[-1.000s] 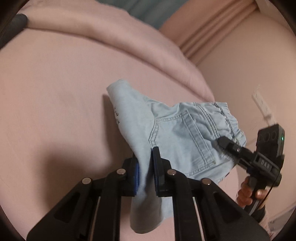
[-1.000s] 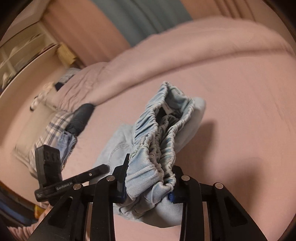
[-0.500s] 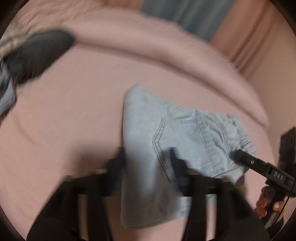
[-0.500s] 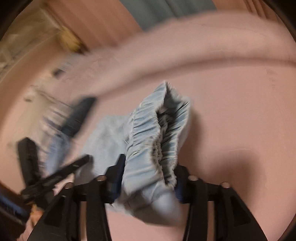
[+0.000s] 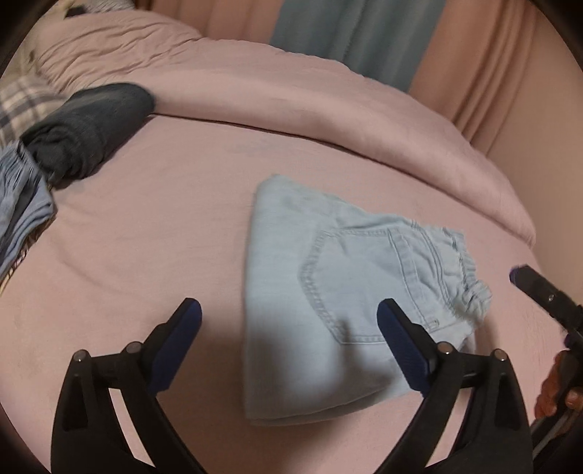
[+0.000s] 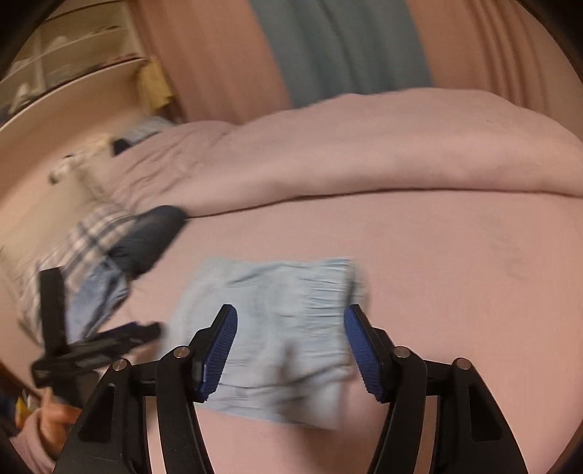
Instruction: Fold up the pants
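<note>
Light blue denim pants (image 5: 339,302) lie folded flat on the pink bed sheet (image 5: 145,255), back pocket up and elastic waistband to the right. My left gripper (image 5: 288,310) hovers over their near edge, jaws opening wide, pads clear of the cloth. In the right wrist view the pants (image 6: 277,321) are blurred, waistband nearest. My right gripper (image 6: 290,313) hangs just above them, jaws opening, nothing pinched. The right gripper's finger (image 5: 539,288) shows at the right edge of the left wrist view. The left gripper (image 6: 98,346) appears at the left of the right wrist view.
A dark folded garment (image 5: 91,127), a plaid cloth (image 5: 22,105) and a blue garment (image 5: 22,204) lie at the left of the bed. A rolled pink duvet (image 5: 309,98) runs along the back, with curtains (image 5: 346,29) behind. A shelf unit (image 6: 54,73) stands far left.
Both grippers have let go of the pants and opened. The pants, held up and bunched before, now lie flat on the bed. Both grippers have drawn back from them.
</note>
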`<state>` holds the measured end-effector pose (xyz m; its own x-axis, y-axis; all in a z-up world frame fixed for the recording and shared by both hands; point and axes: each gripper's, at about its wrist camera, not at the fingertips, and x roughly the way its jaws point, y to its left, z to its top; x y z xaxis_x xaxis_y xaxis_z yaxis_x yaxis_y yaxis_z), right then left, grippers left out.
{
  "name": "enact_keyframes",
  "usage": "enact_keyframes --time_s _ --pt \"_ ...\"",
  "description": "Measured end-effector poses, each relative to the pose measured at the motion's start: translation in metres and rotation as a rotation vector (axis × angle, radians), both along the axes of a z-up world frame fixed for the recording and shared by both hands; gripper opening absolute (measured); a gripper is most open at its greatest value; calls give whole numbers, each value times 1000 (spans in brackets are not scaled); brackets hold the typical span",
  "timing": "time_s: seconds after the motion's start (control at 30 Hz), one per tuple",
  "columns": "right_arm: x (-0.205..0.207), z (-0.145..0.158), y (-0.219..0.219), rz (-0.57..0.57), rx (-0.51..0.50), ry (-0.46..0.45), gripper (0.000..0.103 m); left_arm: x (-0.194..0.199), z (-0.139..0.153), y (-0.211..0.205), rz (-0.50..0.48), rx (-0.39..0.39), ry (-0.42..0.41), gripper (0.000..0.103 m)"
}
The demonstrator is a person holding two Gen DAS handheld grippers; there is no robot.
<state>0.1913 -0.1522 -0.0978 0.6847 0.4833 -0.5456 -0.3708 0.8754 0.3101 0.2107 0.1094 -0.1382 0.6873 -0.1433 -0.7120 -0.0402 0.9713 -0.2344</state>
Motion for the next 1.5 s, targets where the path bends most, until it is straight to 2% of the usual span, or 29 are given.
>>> enact_keyframes --time_s 0.03,0.07,0.13,0.23,0.33,0.43,0.5,0.57,0.7,0.73,0.77,0.83,0.93,1.07,1.17,1.5 --pt "2 -4 9 25 -15 6 44 8 -3 -8 -15 27 8 97" --pt "6 -10 17 36 -51 26 37 10 -6 -12 -23 43 16 98" --pt "17 -27 28 27 -123 75 30 16 -23 -20 -50 75 55 98" --pt "35 -59 34 16 -199 165 24 26 -45 -22 -59 95 138 99" --pt "38 -55 34 18 -213 168 24 25 -43 -16 -46 85 142 102" --pt "33 -44 30 40 -205 188 24 18 -30 -16 -33 129 140 101" --pt "21 -33 29 45 -179 179 30 8 -14 -16 -15 167 114 101" --pt "8 -17 24 21 -173 166 50 -6 7 -15 3 178 88 102" --pt "-19 7 23 -2 -183 152 66 -36 47 -17 57 214 52 102" --pt "-26 14 24 -2 -197 144 73 -42 57 -18 69 227 51 102" --pt "-34 21 25 -3 -215 134 86 -46 64 -19 73 233 57 102" --pt "-48 33 24 -12 -243 120 100 -60 79 -21 86 253 75 102" --pt "-67 54 25 -19 -258 89 101 -73 94 -25 102 296 95 102" --pt "-88 79 28 -32 -282 63 101 -98 120 -29 75 247 73 103" --pt "-100 92 29 -34 -281 40 101 -115 136 -31 76 253 44 103" --pt "-119 106 38 -47 -299 7 101 -143 162 -35 72 258 -11 103"
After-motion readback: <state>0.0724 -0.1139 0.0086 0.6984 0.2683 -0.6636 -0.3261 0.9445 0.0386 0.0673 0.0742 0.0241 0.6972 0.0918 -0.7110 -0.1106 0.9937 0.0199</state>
